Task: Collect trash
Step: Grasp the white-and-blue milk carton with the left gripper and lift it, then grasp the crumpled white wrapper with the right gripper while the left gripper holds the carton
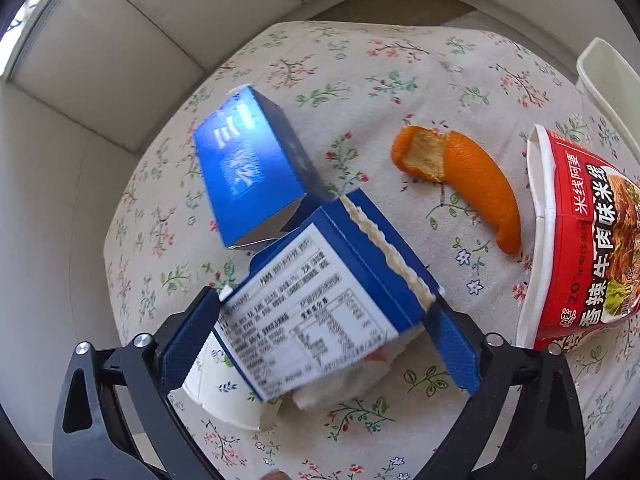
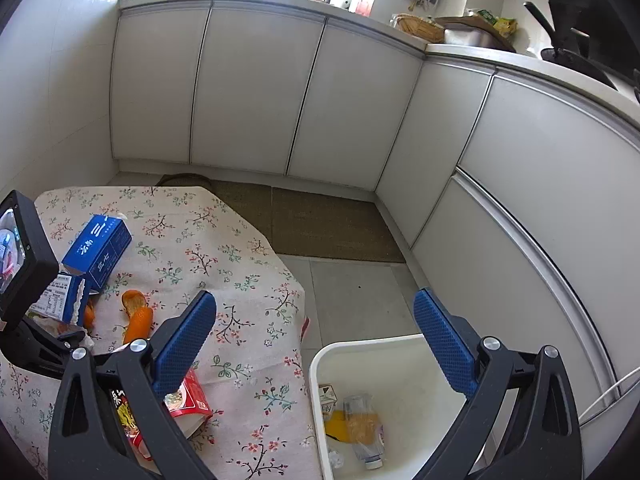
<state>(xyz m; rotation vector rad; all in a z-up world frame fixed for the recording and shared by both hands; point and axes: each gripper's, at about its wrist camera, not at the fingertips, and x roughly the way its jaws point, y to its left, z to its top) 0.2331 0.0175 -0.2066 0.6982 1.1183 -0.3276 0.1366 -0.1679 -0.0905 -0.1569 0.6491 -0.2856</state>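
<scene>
- On the floral tablecloth [image 1: 400, 60], counting from the left: two blue cartons, one crumpled paper cup, two pieces of orange peel in the right wrist view (only one clear in the left), one red noodle bowl.
- Farthest left lay the first blue carton [image 1: 248, 164], on its side, apart from both grippers.
- Next came the second blue carton [image 1: 320, 300], its torn white edge up and its nutrition label facing the camera, resting on the crumpled floral paper cup [image 1: 224, 392] and some white tissue.
- The left gripper [image 1: 320, 336] stood wide around that second carton, one blue pad at each end; whether the pads pressed on it could not be told.
- Right of it lay the long orange peel [image 1: 472, 180] on the cloth, touching nothing.
- At the right edge stood the red noodle bowl [image 1: 580, 240], tipped on its side.
- The right gripper [image 2: 316, 344] was wide open and empty, over the table edge and the bin.
- The white trash bin [image 2: 320, 364] on the floor beside the table held one small carton, one yellow wrapper, one clear plastic bottle and a white scrap.
</scene>
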